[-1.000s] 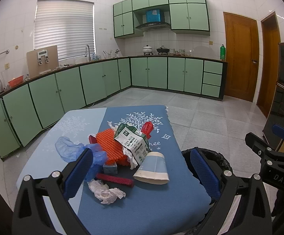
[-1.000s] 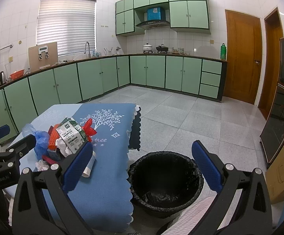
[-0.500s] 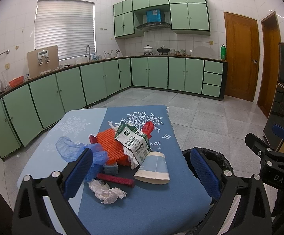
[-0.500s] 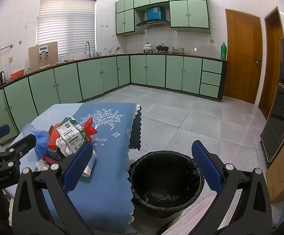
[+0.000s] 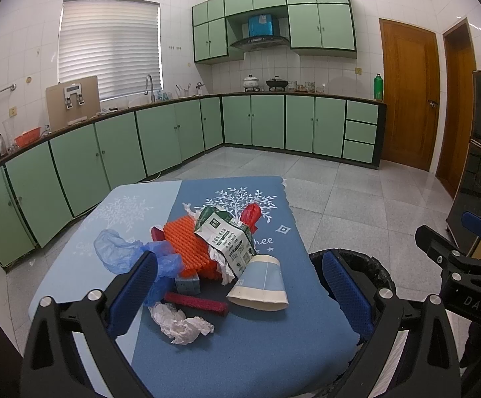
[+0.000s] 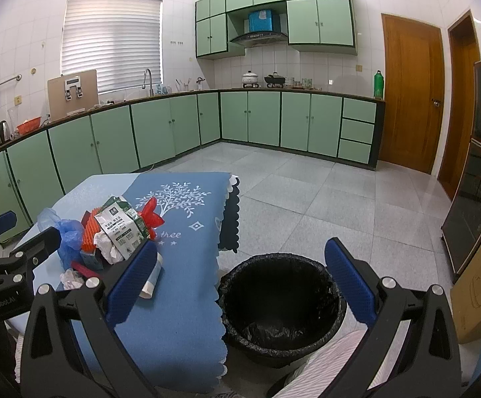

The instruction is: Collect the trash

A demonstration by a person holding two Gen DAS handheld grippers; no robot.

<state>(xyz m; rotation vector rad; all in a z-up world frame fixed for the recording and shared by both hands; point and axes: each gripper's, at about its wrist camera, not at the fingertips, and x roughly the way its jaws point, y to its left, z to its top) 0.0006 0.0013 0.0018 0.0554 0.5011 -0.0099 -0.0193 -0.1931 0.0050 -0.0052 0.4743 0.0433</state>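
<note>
Both grippers hang in the air with nothing in them. The left gripper [image 5: 237, 288] sits over the near edge of the bench [image 5: 273, 358], jaws wide apart, looking straight at the trash pile. The right gripper [image 6: 240, 282] is off the bench's right edge, jaws also wide apart, above the black-lined trash bin [image 6: 281, 301] on the floor just beside that edge.

The trash is heaped around the middle of the blue cloth. Nearest the front edge is a crumpled white tissue [image 5: 182, 323], with a dark red bar [image 5: 195, 303] just behind it. A tipped-over paper cup [image 5: 262, 287] lies on its side to the right of those, mouth facing the near edge. Behind it a green and white carton [image 5: 228, 240] leans on an orange foam net [image 5: 189, 247], with some crumpled white paper poking out underneath. A blue plastic glove [image 5: 120, 252] is flopped toward the left side, a small grey-blue block [image 5: 188, 283] sits touching the net's front, and a red wrapper [image 5: 252, 215] sticks up at the back.

The bin looks empty apart from its liner.
</note>
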